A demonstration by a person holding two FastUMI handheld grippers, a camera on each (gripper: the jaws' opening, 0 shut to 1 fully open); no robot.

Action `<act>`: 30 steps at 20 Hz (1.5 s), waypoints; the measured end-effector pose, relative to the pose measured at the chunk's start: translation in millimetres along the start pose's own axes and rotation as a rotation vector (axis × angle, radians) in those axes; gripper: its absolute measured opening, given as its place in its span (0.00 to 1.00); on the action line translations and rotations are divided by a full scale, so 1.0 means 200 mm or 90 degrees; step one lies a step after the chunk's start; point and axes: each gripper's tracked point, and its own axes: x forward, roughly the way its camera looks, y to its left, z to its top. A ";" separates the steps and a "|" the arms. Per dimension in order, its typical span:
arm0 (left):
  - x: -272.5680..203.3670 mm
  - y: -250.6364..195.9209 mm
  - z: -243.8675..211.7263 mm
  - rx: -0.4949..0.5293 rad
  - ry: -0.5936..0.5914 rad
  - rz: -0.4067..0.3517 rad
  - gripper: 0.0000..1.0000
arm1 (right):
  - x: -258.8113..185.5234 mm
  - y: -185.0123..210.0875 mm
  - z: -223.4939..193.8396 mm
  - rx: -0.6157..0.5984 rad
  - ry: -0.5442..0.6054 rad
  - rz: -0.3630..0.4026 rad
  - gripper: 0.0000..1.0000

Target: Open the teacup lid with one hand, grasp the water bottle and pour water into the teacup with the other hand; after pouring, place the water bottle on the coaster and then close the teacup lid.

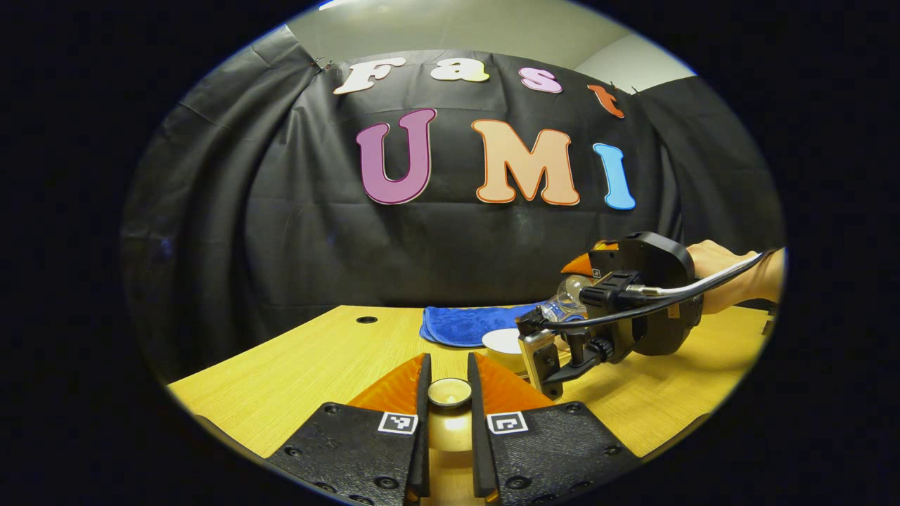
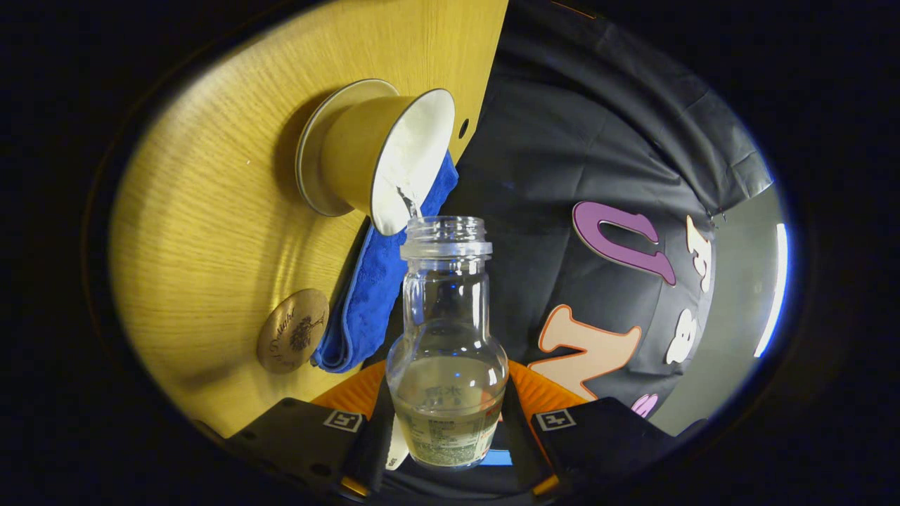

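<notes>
1. Left gripper (image 1: 448,383), left gripper view: its two fingers run forward side by side, drawn close and pinching the teacup lid (image 1: 450,392) between their tips. The lid sits level, held above the wooden table (image 1: 295,365).
2. Right gripper (image 2: 446,429), right gripper view: both fingers press on the lower body of the water bottle (image 2: 446,351), one on each side.
3. Water bottle: clear glass, uncapped, its long axis running straight out from the gripper along the fingers, wide base nearest the camera, open neck (image 2: 446,235) farthest. The table stands almost vertical in this view, so the bottle is tipped towards lying flat. Its neck points at the teacup's mouth. Water pools in the base end, and a thin stream leaves the neck into the cup.
4. Teacup (image 2: 383,158): lidless, white inside, standing on its saucer (image 2: 309,158) on the table; its rim lies just beyond the bottle's neck.
5. Coaster (image 2: 292,330): round, wooden, flat on the table, apart from the teacup and beside the blue cloth.
6. Blue cloth (image 2: 373,295): folded, behind the teacup, near the table's back edge.
7. Right hand (image 1: 731,270), left gripper view: it grips the right gripper's body from the right, forearm roughly level over the table, gripper rolled sideways above the teacup.
</notes>
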 end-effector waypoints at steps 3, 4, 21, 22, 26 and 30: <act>0.00 0.00 0.00 0.000 0.000 0.000 0.21 | 0.01 -0.03 0.02 -0.024 -0.007 -0.007 0.72; 0.00 0.00 0.00 0.000 0.000 0.000 0.21 | 0.01 -0.04 0.03 -0.031 -0.009 -0.009 0.73; 0.00 0.01 0.00 -0.002 0.001 0.007 0.21 | 0.04 -0.22 0.12 -0.159 -0.051 -0.052 0.74; 0.00 0.01 0.00 -0.001 0.001 0.007 0.21 | 0.04 -0.23 0.12 -0.158 -0.051 -0.053 0.73; 0.00 0.01 0.00 -0.001 0.001 0.007 0.21 | 0.04 -0.23 0.13 -0.156 -0.054 -0.053 0.72; -0.01 0.02 0.00 -0.001 0.001 0.008 0.21 | 0.03 -0.24 0.14 -0.147 -0.058 -0.054 0.73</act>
